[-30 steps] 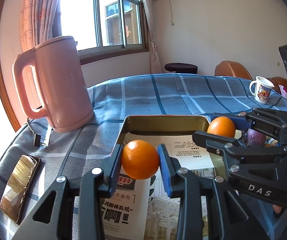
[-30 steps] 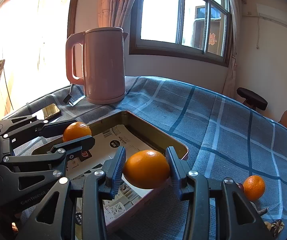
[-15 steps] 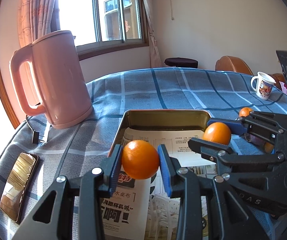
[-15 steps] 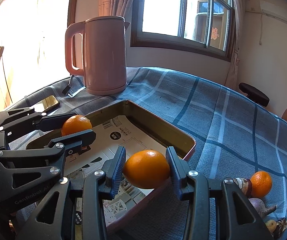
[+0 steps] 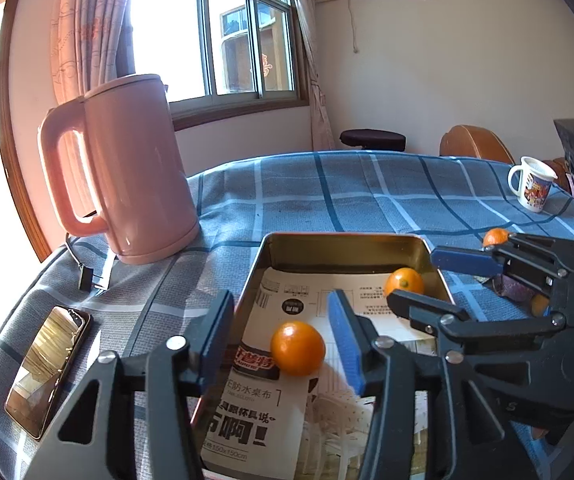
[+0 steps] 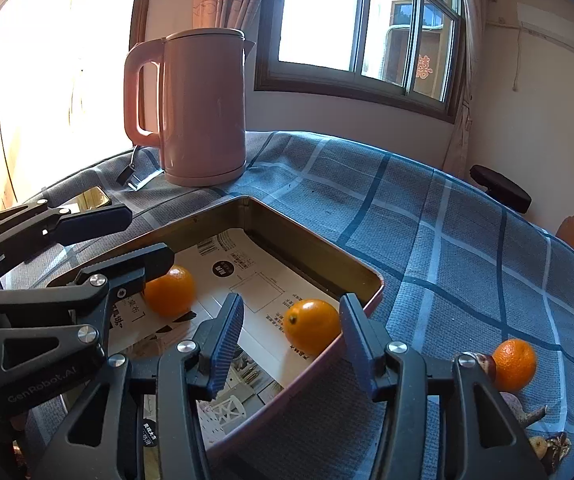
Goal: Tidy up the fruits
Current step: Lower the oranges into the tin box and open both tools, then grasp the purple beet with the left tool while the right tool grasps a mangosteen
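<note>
Both the left gripper (image 5: 281,344) and right gripper (image 6: 291,332) stood spread, so either loose orange (image 5: 297,348) inside the tray (image 5: 343,238) risked rolling if nudged.

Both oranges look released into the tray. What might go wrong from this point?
1. The right orange lies against the tray rim by the right gripper; a finger could clip it on the way out.
2. The left orange sits loose on glossy paper between the left gripper fingers and may roll.
3. The third orange remains on the cloth.
</note>
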